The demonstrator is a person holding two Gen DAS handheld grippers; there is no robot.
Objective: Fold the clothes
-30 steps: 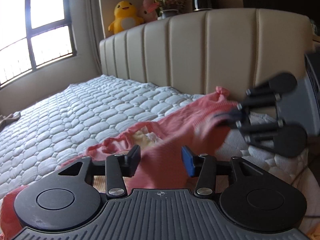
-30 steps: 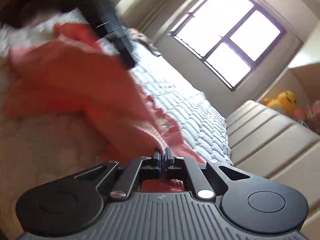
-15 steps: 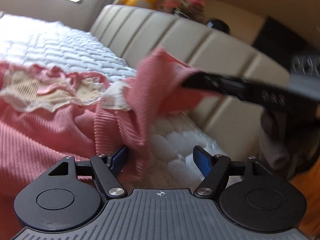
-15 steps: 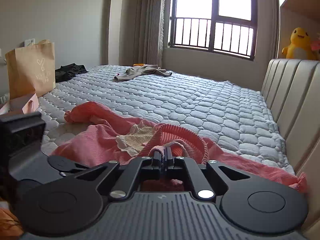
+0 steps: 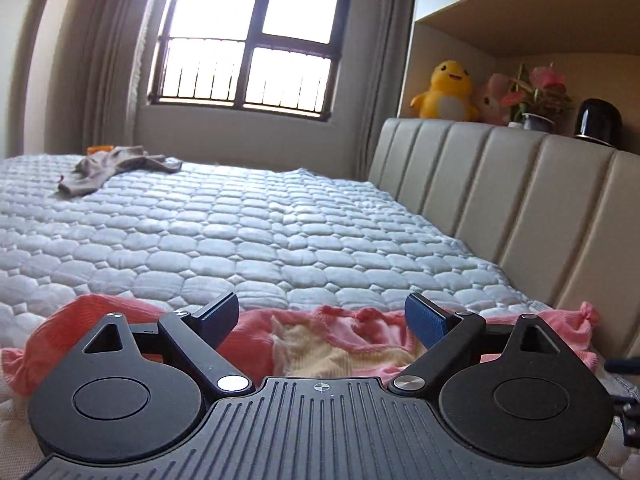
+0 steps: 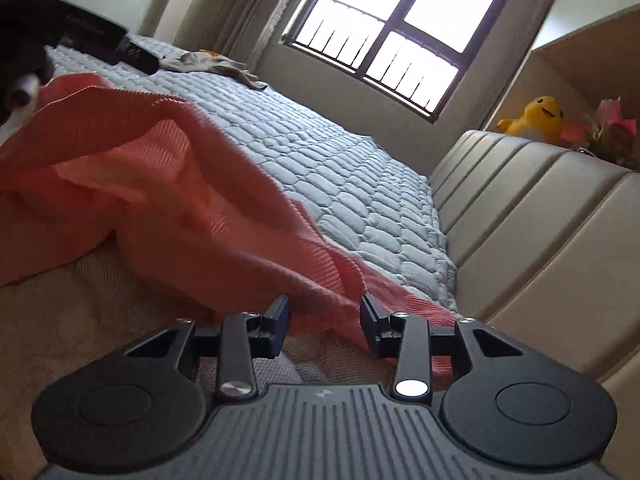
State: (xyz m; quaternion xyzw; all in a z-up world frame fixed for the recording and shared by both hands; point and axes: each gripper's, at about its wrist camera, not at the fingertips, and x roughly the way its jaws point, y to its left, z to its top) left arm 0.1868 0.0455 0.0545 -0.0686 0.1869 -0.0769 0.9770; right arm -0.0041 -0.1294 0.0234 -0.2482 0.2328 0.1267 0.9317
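Observation:
A pink ribbed garment (image 5: 360, 332) with a cream lace patch lies crumpled along the near edge of the bed. My left gripper (image 5: 320, 316) hovers just in front of it, wide open and holding nothing. In the right wrist view the same pink garment (image 6: 192, 184) rises in a loose fold toward the upper left and trails down to my right gripper (image 6: 325, 324). That gripper is open, the fabric's edge lying just beyond its fingertips (image 6: 280, 318) and unclamped. A dark blurred shape (image 6: 60, 28) at the top left looks like the other gripper.
A grey quilted mattress (image 5: 240, 240) stretches to the window. A grey garment (image 5: 116, 164) lies at the far side. The beige padded headboard (image 5: 520, 208) runs along the right, with a yellow plush toy (image 5: 448, 92) and flowers on the shelf above.
My right gripper has opened and let go of the pink garment. My left gripper has swung toward the window and stands wider open. The garment has dropped onto the bed.

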